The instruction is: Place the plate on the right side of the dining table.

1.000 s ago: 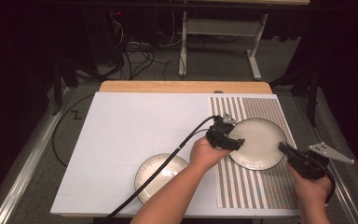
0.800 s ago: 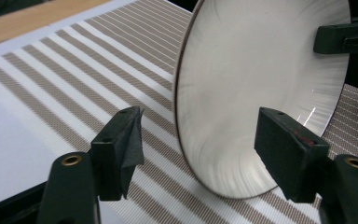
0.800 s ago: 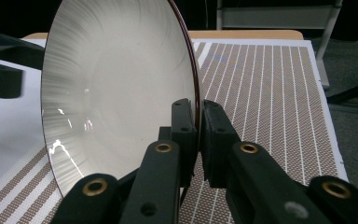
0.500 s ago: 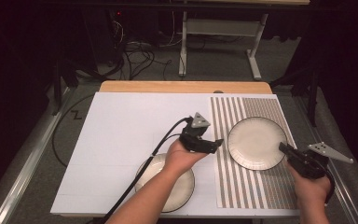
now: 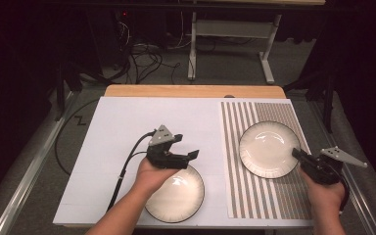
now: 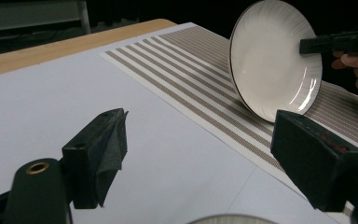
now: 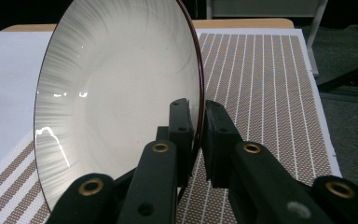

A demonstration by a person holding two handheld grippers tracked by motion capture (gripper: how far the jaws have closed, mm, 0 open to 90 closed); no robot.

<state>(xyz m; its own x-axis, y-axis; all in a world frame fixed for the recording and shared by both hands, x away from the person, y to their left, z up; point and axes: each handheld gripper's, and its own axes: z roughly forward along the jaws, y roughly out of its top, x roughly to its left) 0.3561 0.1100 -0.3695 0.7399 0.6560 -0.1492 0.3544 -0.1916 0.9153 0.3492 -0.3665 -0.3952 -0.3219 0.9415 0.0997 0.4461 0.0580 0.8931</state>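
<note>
Two plates, two grippers on the table.
Left gripper [image 5: 185, 155] hovers with jaws spread wide and empty above the near plate [image 5: 175, 194] on the white sheet [image 5: 107, 137]. Right gripper [image 5: 298, 156] pinches the rim of the far plate [image 5: 268, 148], tilted over the striped mat [image 5: 235, 186].

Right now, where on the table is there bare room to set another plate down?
The white sheet is bare from its left edge to the left gripper. The striped mat has a free strip near its front edge. It is crowded where the plate on the sheet lies under the left hand, and where the right gripper clamps the plate on the mat.
</note>
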